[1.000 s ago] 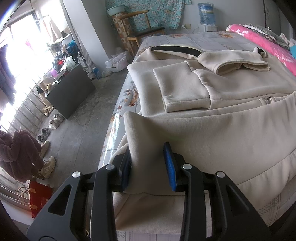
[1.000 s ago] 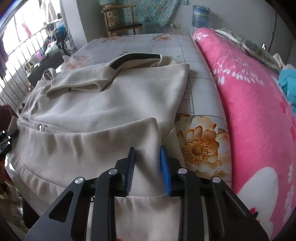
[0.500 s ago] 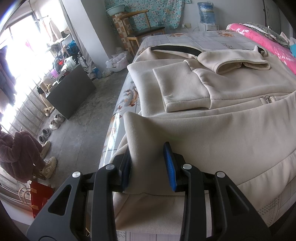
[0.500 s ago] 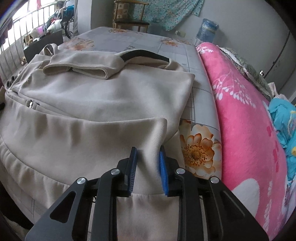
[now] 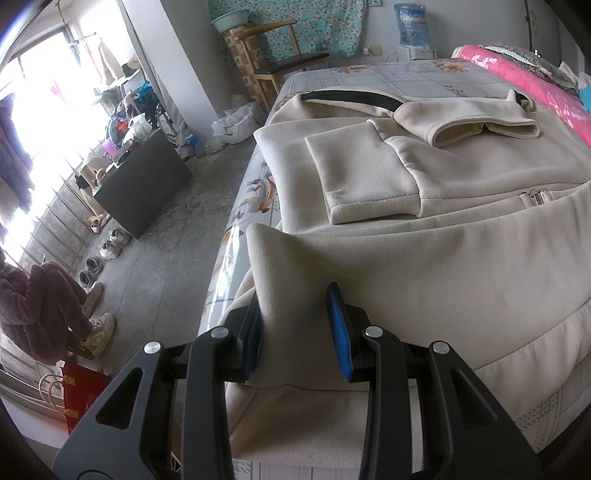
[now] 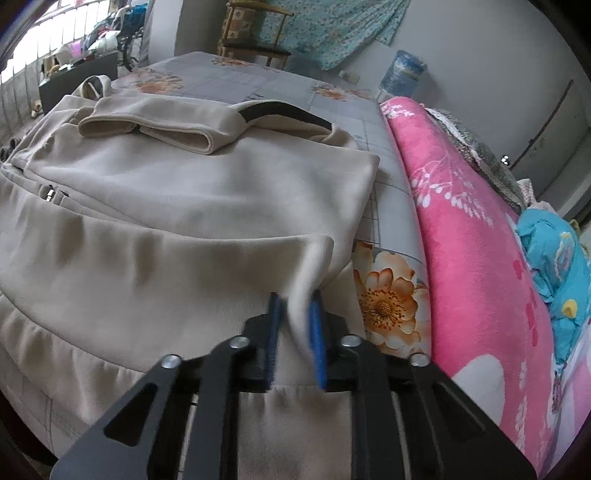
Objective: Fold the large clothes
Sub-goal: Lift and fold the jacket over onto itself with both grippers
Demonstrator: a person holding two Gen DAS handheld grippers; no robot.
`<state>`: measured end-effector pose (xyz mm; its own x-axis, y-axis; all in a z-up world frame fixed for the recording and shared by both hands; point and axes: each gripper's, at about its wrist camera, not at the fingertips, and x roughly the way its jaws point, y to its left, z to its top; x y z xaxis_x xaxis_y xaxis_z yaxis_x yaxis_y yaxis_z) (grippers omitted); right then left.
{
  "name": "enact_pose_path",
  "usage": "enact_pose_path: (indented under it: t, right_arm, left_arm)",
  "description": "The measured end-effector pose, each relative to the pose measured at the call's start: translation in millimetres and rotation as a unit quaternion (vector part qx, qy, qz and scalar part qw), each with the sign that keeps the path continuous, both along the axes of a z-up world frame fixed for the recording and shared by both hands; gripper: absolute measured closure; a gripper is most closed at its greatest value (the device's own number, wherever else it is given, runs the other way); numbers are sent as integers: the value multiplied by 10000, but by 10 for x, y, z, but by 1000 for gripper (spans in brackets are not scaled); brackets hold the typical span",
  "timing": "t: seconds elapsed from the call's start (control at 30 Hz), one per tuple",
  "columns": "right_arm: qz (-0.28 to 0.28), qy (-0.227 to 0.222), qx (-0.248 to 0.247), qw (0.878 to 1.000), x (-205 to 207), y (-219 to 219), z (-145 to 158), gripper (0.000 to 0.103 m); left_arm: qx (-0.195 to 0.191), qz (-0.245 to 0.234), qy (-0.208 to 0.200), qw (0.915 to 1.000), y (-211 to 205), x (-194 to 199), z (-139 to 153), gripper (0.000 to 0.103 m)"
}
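Beige jacket (image 5: 424, 258) spread on bed (image 5: 388, 77), hem lifted at near edge. L gripper (image 5: 295, 325) clamped on hem corner. R gripper (image 6: 295, 332) just closing, nipping other corner. Pink blanket (image 6: 461, 240) alongside; blue basin (image 5: 227, 20) near chair (image 5: 288, 62), contents unseen.

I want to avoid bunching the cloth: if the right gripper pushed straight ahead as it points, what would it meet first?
Probably more of the beige jacket: the right gripper already pinches its hem.

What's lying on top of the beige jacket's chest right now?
Two folded-in sleeves lie crossed on the beige fleece jacket; the lifted hem covers its lower front. Below the jacket, only the floral bed sheet shows at the edges.
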<state>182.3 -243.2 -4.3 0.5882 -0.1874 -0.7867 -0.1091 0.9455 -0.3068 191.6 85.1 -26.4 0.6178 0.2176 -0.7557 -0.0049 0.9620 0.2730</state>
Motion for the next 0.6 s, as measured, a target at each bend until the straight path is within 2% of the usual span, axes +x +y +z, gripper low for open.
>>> enact_pose_path:
  t: [0.1,0.13,0.2,0.27,0.47,0.6]
  right_arm:
    - [-126,-154,87,9998,-61,-13,52,96]
    - [-172,-236,105,9995,-99,-14,82,96]
    - [-232,-395,104,9989,-182,-15,144,97]
    - [-268,-570,88,9980,-272,-13,212,97]
    - [-470,-1277,2,9907,-709,46,553,98]
    - [-540,-1759,-28,9829,-939,86,815,98]
  left_arm:
    - [-49,-6,-55,10000,40,-25,8,71]
    - [-64,-1,-95,9999,63,-44,14,75]
    - [-54,3,-218,9997,98,-97,43,91]
    - [-175,-47,-352,9992,128,-159,93,96]
    - [-710,-318,-1007,9919,333,-609,465,98]
    - [-1081,-380,-1403,9835,471,-889,792,98]
